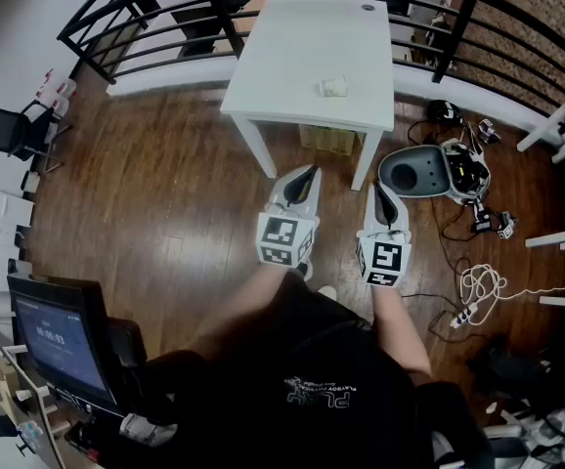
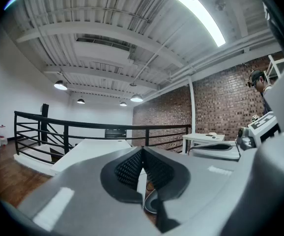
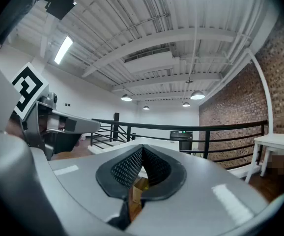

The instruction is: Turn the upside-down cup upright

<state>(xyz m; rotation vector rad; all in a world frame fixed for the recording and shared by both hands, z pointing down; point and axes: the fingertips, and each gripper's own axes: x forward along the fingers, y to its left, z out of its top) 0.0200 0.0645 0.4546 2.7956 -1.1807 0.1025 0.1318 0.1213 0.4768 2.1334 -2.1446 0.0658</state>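
cups: 1, cup [image 1: 332,87] on white table [image 1: 292,37], near its front edge | grippers: 2 | left gripper [image 1: 311,172] clenched, empty | right gripper [image 1: 378,188] clenched, empty | both well apart from cup

Black railing [image 1: 458,37], monitor [image 1: 63,345] (screen lit), cardboard box [image 1: 326,140] under white table [image 1: 292,57]

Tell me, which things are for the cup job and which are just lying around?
For the job:
cup on the white table
left gripper and right gripper, both shut and empty

Just lying about:
cardboard box under the table
white cable on the floor
black chair
monitor
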